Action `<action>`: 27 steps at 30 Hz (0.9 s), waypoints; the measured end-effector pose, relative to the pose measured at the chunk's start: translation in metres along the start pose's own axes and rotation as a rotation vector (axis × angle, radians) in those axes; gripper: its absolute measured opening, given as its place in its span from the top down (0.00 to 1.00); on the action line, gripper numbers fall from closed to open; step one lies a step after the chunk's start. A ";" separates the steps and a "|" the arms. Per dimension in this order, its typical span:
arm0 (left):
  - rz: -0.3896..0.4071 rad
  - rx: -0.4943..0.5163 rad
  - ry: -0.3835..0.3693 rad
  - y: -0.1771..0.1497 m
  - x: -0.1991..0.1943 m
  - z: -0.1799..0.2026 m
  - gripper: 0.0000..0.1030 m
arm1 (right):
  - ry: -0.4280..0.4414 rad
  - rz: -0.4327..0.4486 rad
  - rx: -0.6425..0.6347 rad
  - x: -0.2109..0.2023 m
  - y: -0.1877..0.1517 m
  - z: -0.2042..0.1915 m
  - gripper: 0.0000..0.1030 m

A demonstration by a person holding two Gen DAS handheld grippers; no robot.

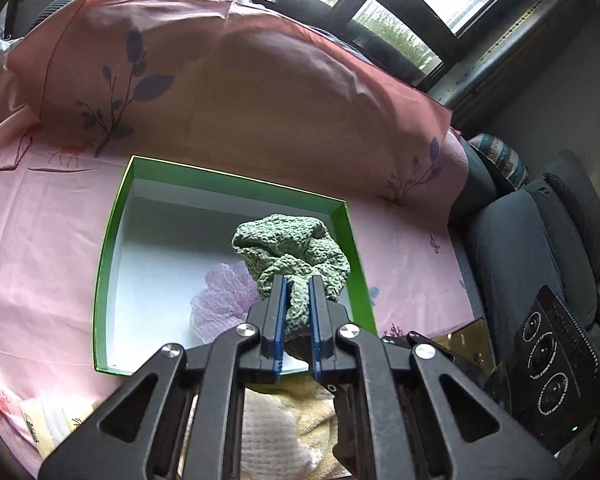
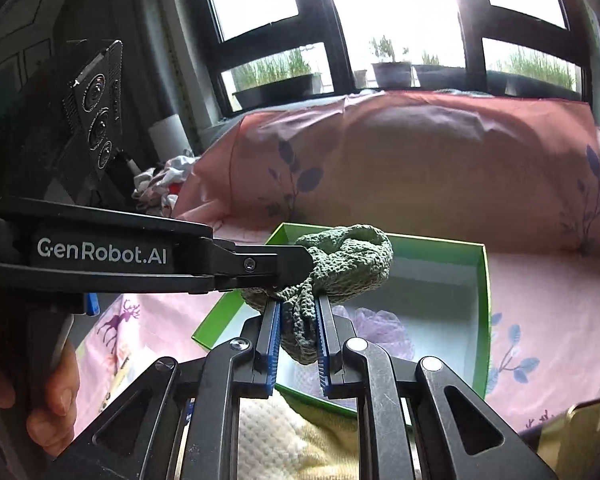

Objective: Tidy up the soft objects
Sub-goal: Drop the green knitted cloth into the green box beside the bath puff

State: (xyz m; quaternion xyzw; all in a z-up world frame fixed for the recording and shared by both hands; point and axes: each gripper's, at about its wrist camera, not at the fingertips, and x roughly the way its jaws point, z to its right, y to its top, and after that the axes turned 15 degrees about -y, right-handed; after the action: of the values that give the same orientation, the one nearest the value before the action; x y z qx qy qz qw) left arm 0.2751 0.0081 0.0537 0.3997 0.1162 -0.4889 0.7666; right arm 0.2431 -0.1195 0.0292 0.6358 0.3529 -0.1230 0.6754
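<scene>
While both grippers clench it, the green knitted cloth (image 1: pixel 296 256) hangs above the green box (image 1: pixel 114 240).

Left gripper (image 1: pixel 298 280) and right gripper (image 2: pixel 299 300) each pinch a fold between blue-padded fingers (image 2: pixel 274 328); the cloth sits toward the box's 3 o'clock wall (left view), over a lilac mesh puff (image 1: pixel 224 296), with a yellow towel (image 1: pixel 272 436) at 6 o'clock on the pink sheet (image 1: pixel 40 232).

Each camera sat close behind its own gripper, looking forward and down at the green box (image 1: pixel 120 216) (image 2: pixel 482 300) on the pink sheet (image 1: pixel 40 240) (image 2: pixel 540 300); both views shared the green cloth (image 1: pixel 296 252) (image 2: pixel 348 264) and windows.
</scene>
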 end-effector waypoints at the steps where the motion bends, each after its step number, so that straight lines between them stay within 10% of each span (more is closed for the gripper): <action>1: -0.008 -0.012 0.020 0.001 0.006 -0.008 0.92 | -0.016 -0.030 -0.003 0.011 0.000 -0.001 0.83; 4: -0.021 -0.060 0.076 0.003 0.019 -0.030 0.80 | -0.121 -0.099 -0.040 0.035 -0.004 -0.006 0.55; 6: -0.022 -0.082 0.096 0.002 0.021 -0.040 0.20 | -0.144 -0.104 -0.043 0.038 -0.008 -0.004 0.39; 8: -0.002 -0.081 0.126 -0.001 0.017 -0.045 0.01 | -0.152 -0.116 -0.026 0.037 -0.011 0.003 0.38; 27: 0.092 -0.055 0.110 -0.095 -0.079 -0.015 0.01 | -0.156 -0.043 0.072 -0.098 -0.097 0.032 0.37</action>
State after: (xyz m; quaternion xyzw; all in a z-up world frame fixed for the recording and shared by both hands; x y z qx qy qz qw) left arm 0.1588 0.0519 0.0415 0.4095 0.1530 -0.4270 0.7916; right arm 0.1229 -0.1935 0.0145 0.6404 0.3082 -0.1994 0.6746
